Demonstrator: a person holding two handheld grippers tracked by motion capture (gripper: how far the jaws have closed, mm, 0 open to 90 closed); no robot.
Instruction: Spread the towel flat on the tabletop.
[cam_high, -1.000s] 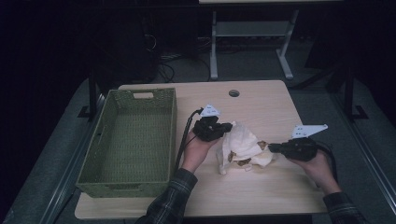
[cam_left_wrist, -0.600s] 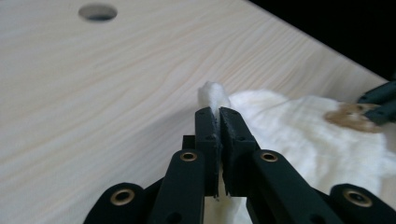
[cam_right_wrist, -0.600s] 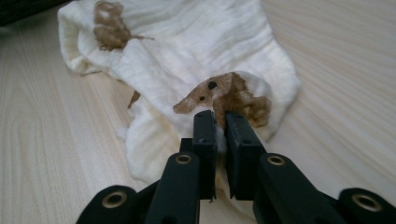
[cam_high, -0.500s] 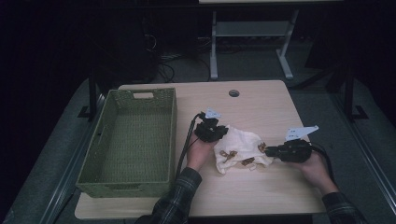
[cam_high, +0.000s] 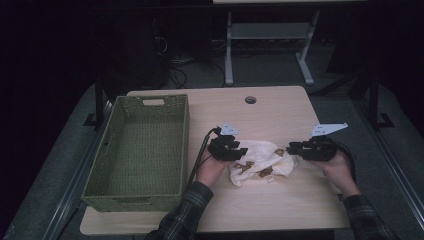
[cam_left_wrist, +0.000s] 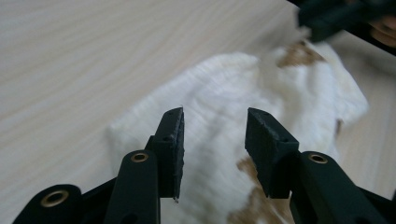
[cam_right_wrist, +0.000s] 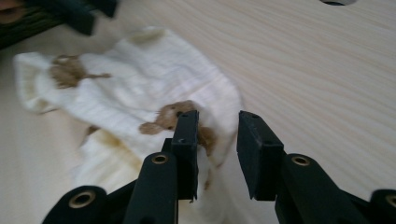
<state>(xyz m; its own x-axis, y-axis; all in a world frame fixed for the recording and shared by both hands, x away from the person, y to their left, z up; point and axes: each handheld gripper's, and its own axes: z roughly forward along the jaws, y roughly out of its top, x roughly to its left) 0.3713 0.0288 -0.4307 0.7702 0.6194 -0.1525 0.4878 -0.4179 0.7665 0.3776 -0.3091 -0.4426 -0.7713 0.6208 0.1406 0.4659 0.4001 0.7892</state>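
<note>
A cream cloth (cam_high: 260, 162) with brown bear prints lies crumpled on the wooden table (cam_high: 280, 115), between my two grippers. At the cloth's left edge my left gripper (cam_high: 241, 150) stands open; in the left gripper view its jaws (cam_left_wrist: 215, 119) hover just above the cloth (cam_left_wrist: 219, 102) with nothing pinched. The right gripper (cam_high: 291, 148) is open at the cloth's right edge. In the right gripper view, that gripper (cam_right_wrist: 218, 119) straddles a fold of the cloth (cam_right_wrist: 140, 93) beside a bear print, its jaws apart.
A green woven basket (cam_high: 185, 130) with nothing in it stands on the left part of the table. A round cable hole (cam_high: 250, 100) sits near the far edge. Bare tabletop lies behind and in front of the cloth. Each gripper view catches the other gripper (cam_left_wrist: 345, 18) (cam_right_wrist: 70, 14) across the cloth.
The cloth, bunched and raised between the grippers a second ago, has come down and spread flatter on the table. Both grippers have sunk lower and moved slightly apart.
</note>
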